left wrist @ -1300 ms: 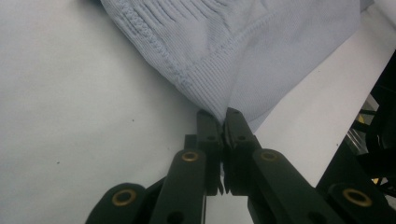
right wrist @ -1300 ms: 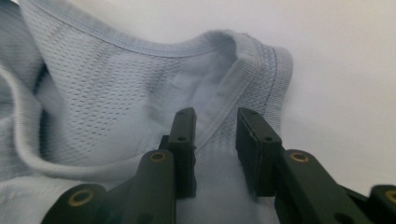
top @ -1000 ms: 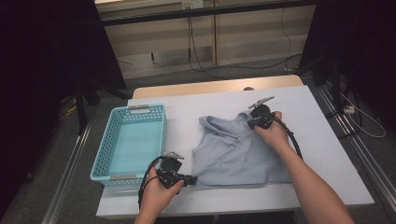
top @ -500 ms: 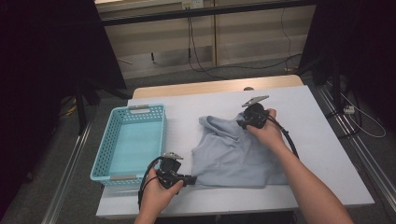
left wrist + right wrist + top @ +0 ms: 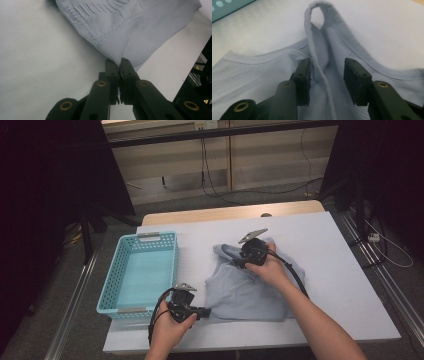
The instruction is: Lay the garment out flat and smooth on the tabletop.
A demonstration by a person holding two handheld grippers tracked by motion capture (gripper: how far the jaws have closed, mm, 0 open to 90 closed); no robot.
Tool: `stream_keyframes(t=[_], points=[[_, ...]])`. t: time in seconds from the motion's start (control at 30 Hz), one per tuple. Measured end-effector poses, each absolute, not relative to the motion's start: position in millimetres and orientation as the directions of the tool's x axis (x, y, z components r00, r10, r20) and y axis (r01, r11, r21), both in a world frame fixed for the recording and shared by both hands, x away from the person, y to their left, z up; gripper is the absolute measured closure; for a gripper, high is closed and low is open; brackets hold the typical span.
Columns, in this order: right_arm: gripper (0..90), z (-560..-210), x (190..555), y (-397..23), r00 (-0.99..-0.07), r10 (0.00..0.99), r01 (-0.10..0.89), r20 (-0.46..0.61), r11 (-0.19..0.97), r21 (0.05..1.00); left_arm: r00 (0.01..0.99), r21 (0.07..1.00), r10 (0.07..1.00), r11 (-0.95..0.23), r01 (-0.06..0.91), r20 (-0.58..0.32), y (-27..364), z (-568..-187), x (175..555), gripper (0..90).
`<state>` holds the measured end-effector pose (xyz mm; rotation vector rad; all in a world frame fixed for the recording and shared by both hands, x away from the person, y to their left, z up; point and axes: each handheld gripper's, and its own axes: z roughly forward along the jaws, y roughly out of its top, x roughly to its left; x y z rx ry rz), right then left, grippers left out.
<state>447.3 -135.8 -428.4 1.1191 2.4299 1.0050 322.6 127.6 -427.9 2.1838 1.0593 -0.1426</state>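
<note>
High view shows the left gripper (image 5: 204,311) pinching the near-left corner of the pale blue garment (image 5: 250,290) mid-table, right of the basket (image 5: 116,285), likely anchoring it, while the right gripper (image 5: 239,262), jaws just parted, straddles a strap unclamped.

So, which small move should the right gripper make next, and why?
Probably close the right gripper on the raised strap fold of the pale blue knitted garment: its fingers stand apart around that fold, while the left gripper pinches a corner.

A white-topped table (image 5: 345,270) stands on grey floor (image 5: 190,202); cables (image 5: 207,165) hang down the beige wall (image 5: 165,165), darkness either side.
</note>
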Motion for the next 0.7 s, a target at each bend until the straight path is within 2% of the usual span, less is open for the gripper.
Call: stream_keyframes(t=[0.07, 0.1, 0.2, 0.33, 0.53, 0.7], points=[[67.9, -432, 448, -131, -0.661, 0.750, 0.551, 0.018, 0.469, 0.691, 0.661, 0.542, 0.649, -0.424, 0.725, -0.377, 128, -427, 323, 87.2], [85.8, -434, 450, -128, -0.676, 0.736, 0.552, 0.030, 0.479, 0.682, 0.662, 0.544, 0.648, -0.423, 0.725, -0.377, 128, -427, 323, 87.2], [88.6, -431, 451, -126, -0.680, 0.733, 0.550, 0.027, 0.485, 0.680, 0.662, 0.546, 0.645, -0.421, 0.724, -0.381, 129, -426, 323, 87.2], [88.9, -421, 464, -141, -0.612, 0.784, 0.582, 0.101, 0.360, 0.729, 0.666, 0.541, 0.645, -0.431, 0.722, -0.375, 128, -427, 323, 87.2], [88.6, -434, 479, -158, -0.525, 0.828, 0.651, 0.198, 0.240, 0.720, 0.665, 0.540, 0.646, -0.432, 0.723, -0.374, 127, -427, 324, 87.2], [85.2, -453, 484, -146, -0.536, 0.823, 0.680, 0.187, 0.289, 0.674, 0.669, 0.535, 0.646, -0.441, 0.720, -0.368, 126, -427, 324, 87.2]])
